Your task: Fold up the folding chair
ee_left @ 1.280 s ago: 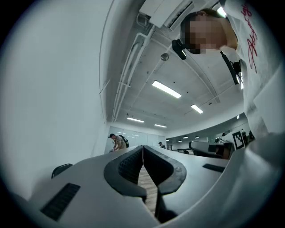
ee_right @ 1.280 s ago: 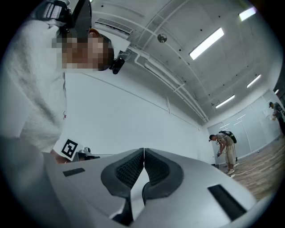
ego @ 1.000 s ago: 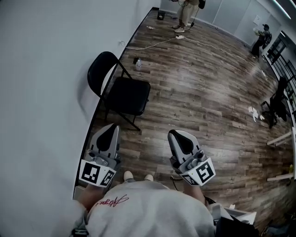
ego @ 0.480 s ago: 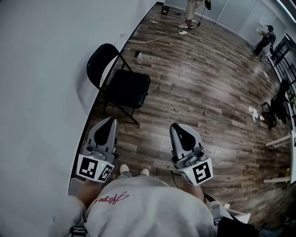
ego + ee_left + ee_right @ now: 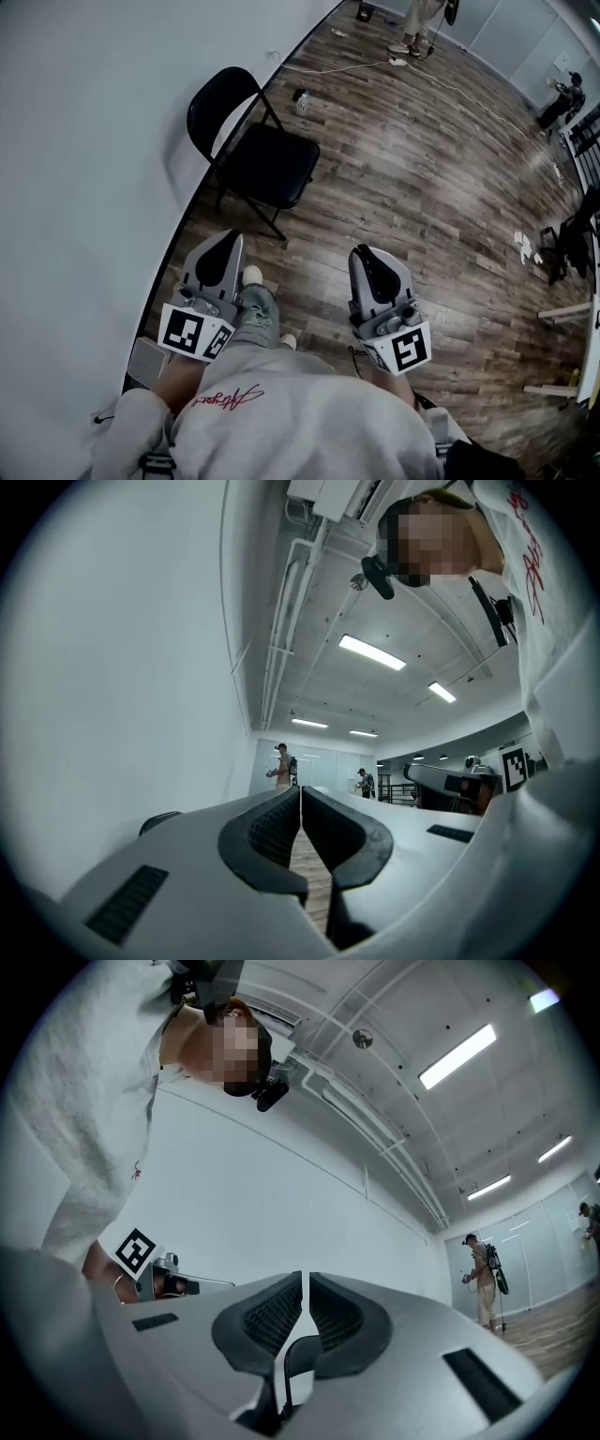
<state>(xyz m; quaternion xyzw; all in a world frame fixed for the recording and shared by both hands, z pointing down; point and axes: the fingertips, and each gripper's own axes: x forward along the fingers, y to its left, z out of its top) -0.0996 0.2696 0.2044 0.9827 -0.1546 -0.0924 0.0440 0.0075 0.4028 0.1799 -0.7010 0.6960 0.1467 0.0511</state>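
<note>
One unfolded folding chair [image 5: 272, 169] stands, back toward the wall [image 5: 84, 187].

Folding chair [image 5: 262, 159] against wall [image 5: 84, 178], ahead.

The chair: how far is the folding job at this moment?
Done: nothing yet. The chair stands unfolded beside the wall, with its seat down.
In hand: the left gripper and the right gripper are both shut and empty, and they are short of the chair.
Left: reach the chair, grasp it and fold the seat up.
</note>
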